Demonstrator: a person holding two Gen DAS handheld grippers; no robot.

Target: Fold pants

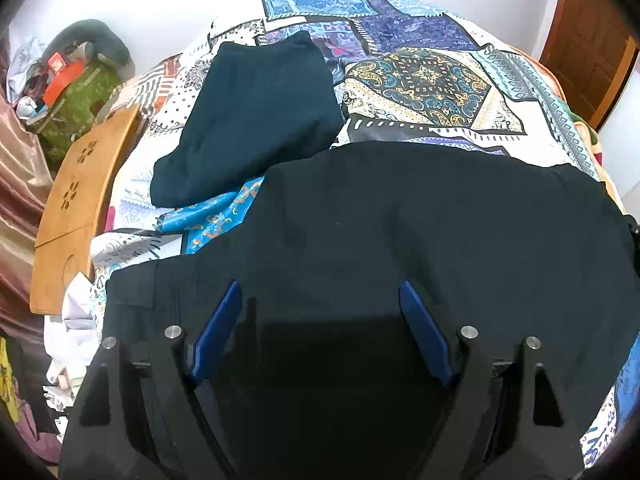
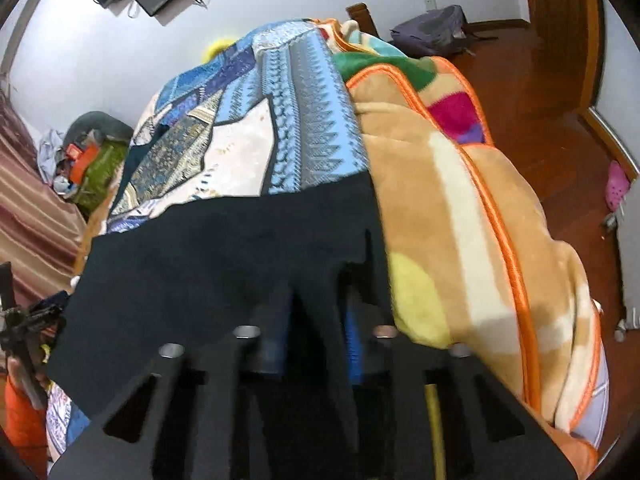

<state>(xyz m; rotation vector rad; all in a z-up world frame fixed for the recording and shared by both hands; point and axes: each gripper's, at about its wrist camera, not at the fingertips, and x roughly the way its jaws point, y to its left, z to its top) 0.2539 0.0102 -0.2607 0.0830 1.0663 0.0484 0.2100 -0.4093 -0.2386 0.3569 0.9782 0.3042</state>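
Black pants (image 1: pixel 400 220) lie spread on the patterned bedspread (image 1: pixel 420 80), near me. My left gripper (image 1: pixel 320 300) is open just above the pants, its blue pads (image 1: pixel 218 328) wide apart and nothing between them. In the right wrist view the same black pants (image 2: pixel 224 248) reach the bed's right side. My right gripper (image 2: pixel 316 320) is shut on a fold of the pants' edge, and the cloth hides most of the blue pads (image 2: pixel 354 344). The left gripper's frame (image 2: pixel 24 320) shows at the far left.
A folded dark teal garment (image 1: pixel 256 120) lies further back on the bed. A wooden lap tray (image 1: pixel 80 208) and a pile of clutter (image 1: pixel 68 88) stand to the left. An orange-trimmed fleece blanket (image 2: pixel 460 220) drapes the bed's right side above the wooden floor (image 2: pixel 540 92).
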